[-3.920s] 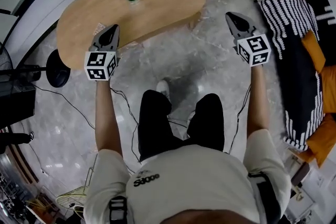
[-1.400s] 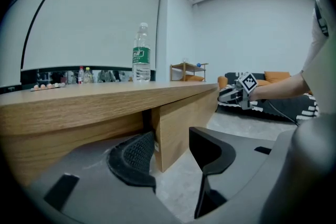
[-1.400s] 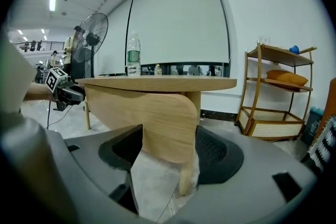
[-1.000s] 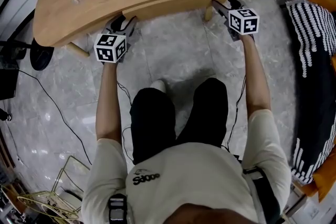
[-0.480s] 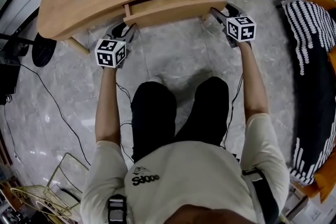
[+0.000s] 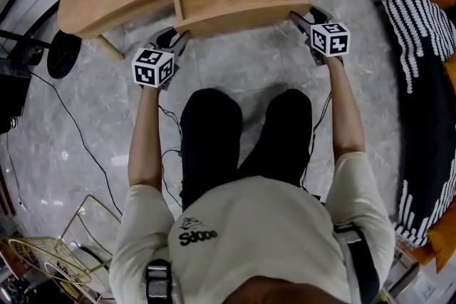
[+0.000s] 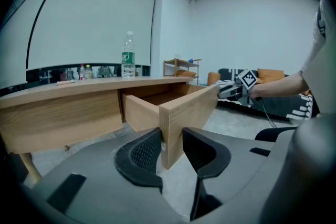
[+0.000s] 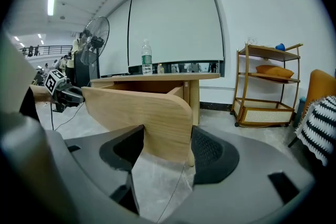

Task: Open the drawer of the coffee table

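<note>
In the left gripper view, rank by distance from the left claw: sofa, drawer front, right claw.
1. drawer front: in the left claw, whose jaws have just been closing.
2. right claw: at its far end.
3. sofa: behind it.

A clear water bottle (image 7: 128, 55) with a green label stands upright. A black standing fan (image 8: 97, 34) is beside a wide white window blind (image 8: 173, 23). A wooden shelf unit (image 8: 262, 113) holds an orange cushion (image 8: 273, 69). A black-and-white striped throw (image 6: 420, 32) lies on a dark sofa (image 6: 427, 146). Black cables (image 6: 84, 146) trail over the grey marble floor (image 6: 235, 67) near a wire basket (image 6: 50, 263).
</note>
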Demonstrator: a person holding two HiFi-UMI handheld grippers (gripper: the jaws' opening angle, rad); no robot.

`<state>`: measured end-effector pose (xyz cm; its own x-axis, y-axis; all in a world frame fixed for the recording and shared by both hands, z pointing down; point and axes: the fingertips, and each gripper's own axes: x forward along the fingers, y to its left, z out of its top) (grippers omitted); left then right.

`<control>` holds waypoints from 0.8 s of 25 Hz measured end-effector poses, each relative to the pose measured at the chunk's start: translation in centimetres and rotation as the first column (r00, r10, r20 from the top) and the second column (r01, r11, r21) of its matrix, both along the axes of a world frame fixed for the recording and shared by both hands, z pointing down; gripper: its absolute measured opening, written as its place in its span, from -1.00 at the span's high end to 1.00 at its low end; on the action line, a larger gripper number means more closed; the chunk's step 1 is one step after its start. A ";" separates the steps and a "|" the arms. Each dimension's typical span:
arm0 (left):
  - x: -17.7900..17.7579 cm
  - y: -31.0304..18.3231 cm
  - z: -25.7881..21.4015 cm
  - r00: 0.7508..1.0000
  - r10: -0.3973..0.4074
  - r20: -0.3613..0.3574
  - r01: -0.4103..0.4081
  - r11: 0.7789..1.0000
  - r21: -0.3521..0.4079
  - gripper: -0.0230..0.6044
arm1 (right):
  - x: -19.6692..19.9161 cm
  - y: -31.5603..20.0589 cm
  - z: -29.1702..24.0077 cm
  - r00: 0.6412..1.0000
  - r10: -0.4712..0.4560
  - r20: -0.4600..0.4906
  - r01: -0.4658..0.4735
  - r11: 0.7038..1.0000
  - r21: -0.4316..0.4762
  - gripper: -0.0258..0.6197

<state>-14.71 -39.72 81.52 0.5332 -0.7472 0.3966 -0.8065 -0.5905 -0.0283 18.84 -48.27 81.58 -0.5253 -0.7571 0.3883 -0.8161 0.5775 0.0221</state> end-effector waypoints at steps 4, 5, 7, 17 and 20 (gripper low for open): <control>0.4 2.0 0.1 1.000 0.012 -0.007 -0.012 1.000 -0.011 0.49 | 0.4 2.0 0.3 1.000 0.000 0.003 0.000 1.000 -0.007 0.07; 0.6 2.4 0.1 1.000 0.013 -0.010 -0.013 1.000 -0.011 0.49 | 0.6 2.4 0.3 1.000 -0.001 0.002 0.001 1.000 -0.010 0.07; 1.0 3.1 0.0 1.000 0.014 -0.013 -0.014 1.000 -0.009 0.49 | 1.0 2.9 0.2 1.000 -0.003 -0.002 0.003 1.000 -0.015 0.07; 2.1 7.2 0.2 1.000 0.000 -0.001 0.000 1.000 -0.018 0.49 | 2.0 6.9 0.3 1.000 -0.003 0.009 0.003 1.000 -0.018 0.07; 2.2 8.0 0.3 1.000 -0.003 -0.002 0.003 1.000 -0.019 0.49 | 2.2 7.8 0.4 1.000 0.002 0.012 -0.002 1.000 -0.018 0.07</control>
<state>-12.51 -31.77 81.85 0.5320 -0.7409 0.4100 -0.8082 -0.5887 -0.0152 21.00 -40.45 82.02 -0.5287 -0.7509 0.3957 -0.8172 0.5764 0.0019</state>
